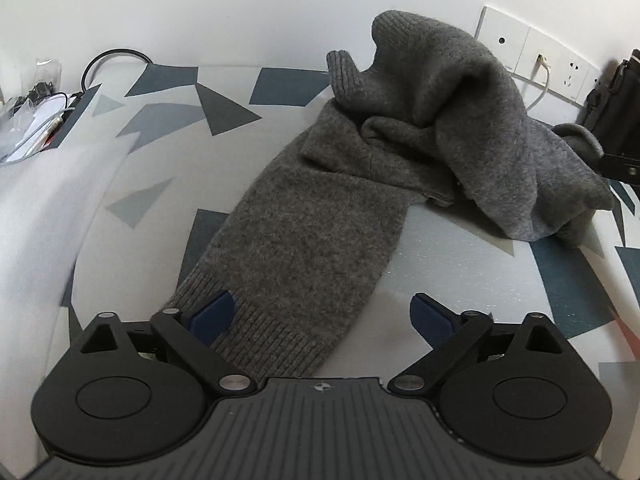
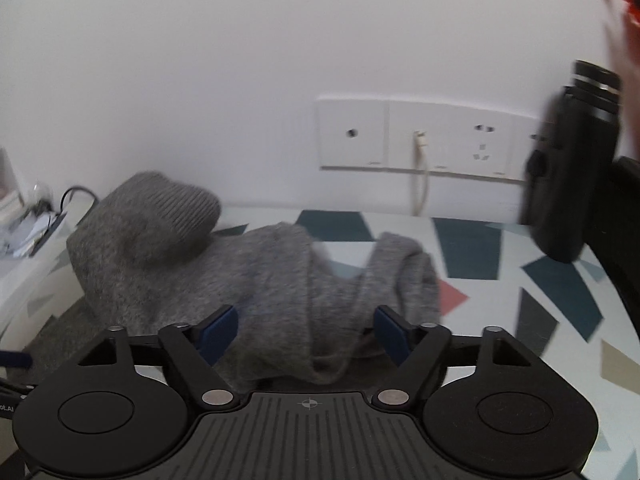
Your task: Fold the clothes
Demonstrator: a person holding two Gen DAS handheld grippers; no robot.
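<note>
A grey knitted sweater (image 1: pixel 320 224) lies crumpled on a surface with a white, grey and teal geometric pattern (image 1: pixel 168 148). One part with a ribbed hem stretches toward my left gripper (image 1: pixel 324 316), which is open, its left blue pad (image 1: pixel 212 314) resting over the hem. The rest of the sweater is bunched in a heap at the back right. In the right wrist view the sweater (image 2: pixel 248 280) is piled just ahead of my right gripper (image 2: pixel 306 332), which is open with bunched knit between and below its blue pads.
A white wall with a socket panel (image 2: pixel 424 136) and a plugged white cable (image 2: pixel 420 168) stands behind. A black bag or case (image 2: pixel 568 168) sits at the right edge. Cables and papers (image 1: pixel 36 120) clutter the far left. A blurred hand (image 2: pixel 628 40) shows top right.
</note>
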